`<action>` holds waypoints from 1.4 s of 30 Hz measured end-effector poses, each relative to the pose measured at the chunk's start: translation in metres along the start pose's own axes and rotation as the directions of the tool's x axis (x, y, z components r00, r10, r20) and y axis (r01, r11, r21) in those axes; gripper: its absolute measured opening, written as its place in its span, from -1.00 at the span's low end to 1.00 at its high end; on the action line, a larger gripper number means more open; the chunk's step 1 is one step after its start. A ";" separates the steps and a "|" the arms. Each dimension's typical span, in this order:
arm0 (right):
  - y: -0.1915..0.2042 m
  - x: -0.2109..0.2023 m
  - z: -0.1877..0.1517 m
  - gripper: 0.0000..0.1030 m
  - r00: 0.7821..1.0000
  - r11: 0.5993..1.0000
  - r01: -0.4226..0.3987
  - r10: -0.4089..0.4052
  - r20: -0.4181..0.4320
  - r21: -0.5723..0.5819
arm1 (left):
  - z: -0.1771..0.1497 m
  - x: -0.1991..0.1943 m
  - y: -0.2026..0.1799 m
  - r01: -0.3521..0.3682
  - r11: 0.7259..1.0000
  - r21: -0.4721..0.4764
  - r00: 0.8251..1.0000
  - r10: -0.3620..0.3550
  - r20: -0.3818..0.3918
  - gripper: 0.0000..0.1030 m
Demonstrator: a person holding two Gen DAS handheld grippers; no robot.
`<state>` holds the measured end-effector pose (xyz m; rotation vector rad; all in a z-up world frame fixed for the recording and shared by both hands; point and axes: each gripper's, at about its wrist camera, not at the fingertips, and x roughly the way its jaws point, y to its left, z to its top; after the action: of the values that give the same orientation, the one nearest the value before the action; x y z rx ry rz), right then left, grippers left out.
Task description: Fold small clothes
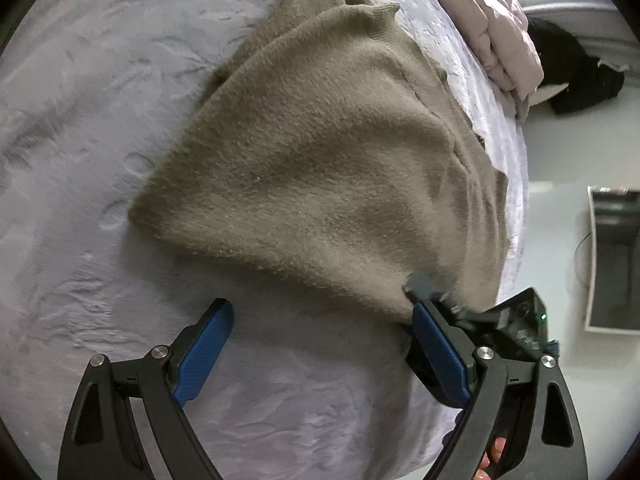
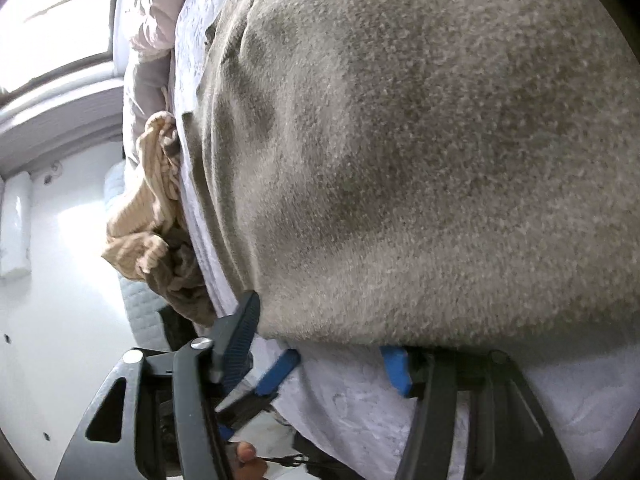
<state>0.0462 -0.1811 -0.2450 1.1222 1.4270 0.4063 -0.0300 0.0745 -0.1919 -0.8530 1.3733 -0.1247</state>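
Observation:
A fuzzy olive-brown knit garment (image 1: 320, 152) lies on the lavender bedspread (image 1: 80, 120), with one corner near the bed's right edge. My left gripper (image 1: 320, 320) hovers open just in front of the garment's near hem, with only bedspread between its blue pads (image 1: 208, 344). My right gripper (image 1: 424, 286) is at the garment's near right corner. In the right wrist view the garment (image 2: 420, 140) fills the picture. Its hem lies between the jaws of the right gripper (image 2: 320, 328), which stand apart, and covers the right fingertip. The left gripper's blue pad (image 2: 280, 372) shows close beside.
A pinkish quilt (image 1: 504, 28) is bunched at the bed's far right. A beige ribbed garment (image 2: 148, 208) and a brown one (image 2: 184, 280) hang at the bed's edge. On the floor beyond lie a black item (image 1: 576, 68) and a dark box (image 1: 612, 260).

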 end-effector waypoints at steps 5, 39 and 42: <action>0.003 -0.010 0.006 -0.78 0.997 0.997 -0.073 0.073 0.028 0.004 | 0.004 0.002 0.005 0.065 0.994 -0.085 0.997 -0.062 0.033 0.78; 0.156 -0.053 0.034 0.74 0.941 0.793 0.234 -0.330 -0.073 -0.563 | -0.003 0.005 -0.114 -0.653 0.534 0.537 0.743 0.314 0.591 -0.72; 0.195 -0.026 0.051 0.74 0.920 0.746 0.226 -0.374 -0.114 -0.626 | -0.004 0.007 -0.118 -0.664 0.501 0.555 0.736 0.302 0.606 -0.72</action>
<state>0.1623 -0.1288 -0.0866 0.3134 1.4971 0.7169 0.0138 -0.0142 -0.1270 0.2624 0.9335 -0.0290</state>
